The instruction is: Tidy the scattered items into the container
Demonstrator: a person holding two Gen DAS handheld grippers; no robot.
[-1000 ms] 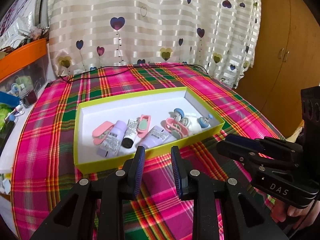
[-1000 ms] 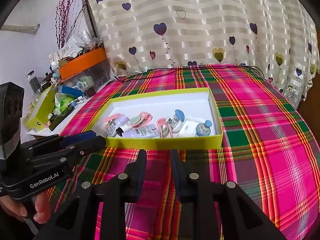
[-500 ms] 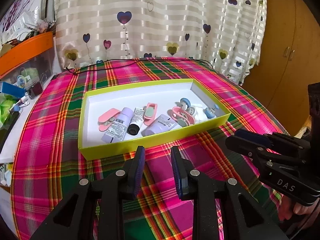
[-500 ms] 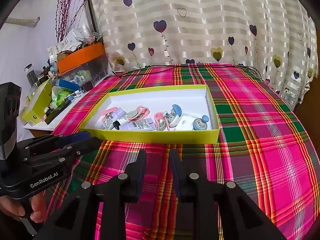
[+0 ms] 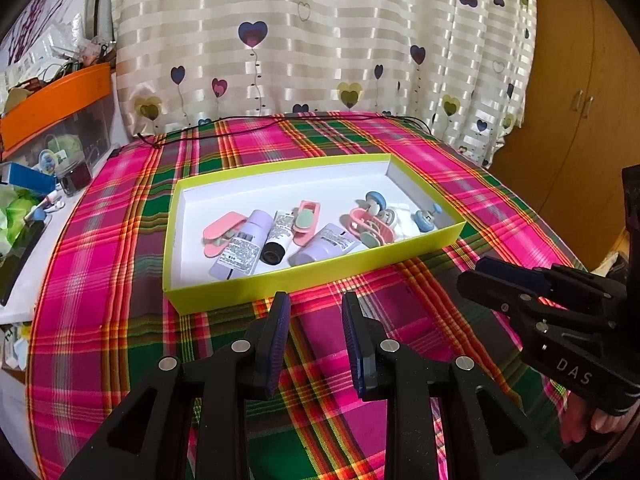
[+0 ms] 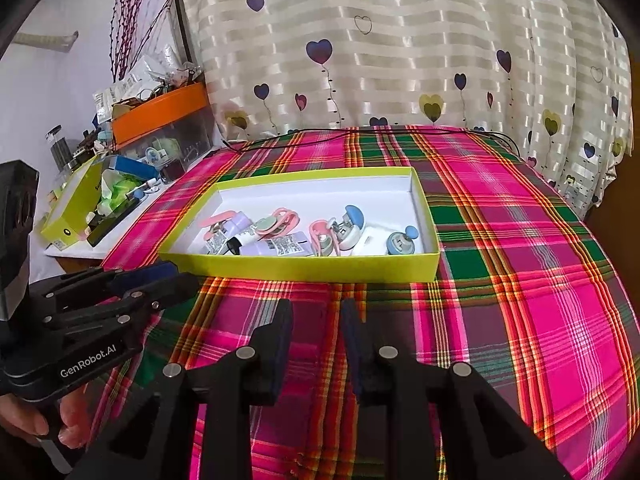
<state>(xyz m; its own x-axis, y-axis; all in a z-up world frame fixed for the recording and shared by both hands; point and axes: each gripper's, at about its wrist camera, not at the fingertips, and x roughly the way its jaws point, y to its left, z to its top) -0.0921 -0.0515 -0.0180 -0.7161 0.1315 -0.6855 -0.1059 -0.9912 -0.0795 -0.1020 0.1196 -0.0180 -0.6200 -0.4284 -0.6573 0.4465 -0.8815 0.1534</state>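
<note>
A shallow yellow-green box [image 5: 312,276] [image 6: 304,268] with a white inside lies on the plaid cloth. In it lie lilac tubes [image 5: 240,246], a white tube with a black cap [image 5: 276,236], pink clips [image 5: 308,220] and small blue-capped pieces [image 6: 402,240]. My left gripper [image 5: 314,312] hovers just in front of the box's near wall, open, nothing between its fingers. My right gripper [image 6: 316,318] also hangs in front of the box, open and empty. Each gripper shows at the edge of the other's view, the right gripper [image 5: 520,280] and the left gripper [image 6: 132,280].
A plaid tablecloth [image 6: 520,280] covers the round table; a black cable [image 5: 280,120] runs along its far edge. A heart-print curtain [image 5: 320,40] hangs behind. A side shelf at left holds an orange-lidded bin [image 6: 160,108] and clutter. A wooden cabinet [image 5: 580,120] stands at right.
Both views have drawn back and risen slightly, so the box sits farther from the fingertips. The items in the box have not moved. Both grippers keep the same opening.
</note>
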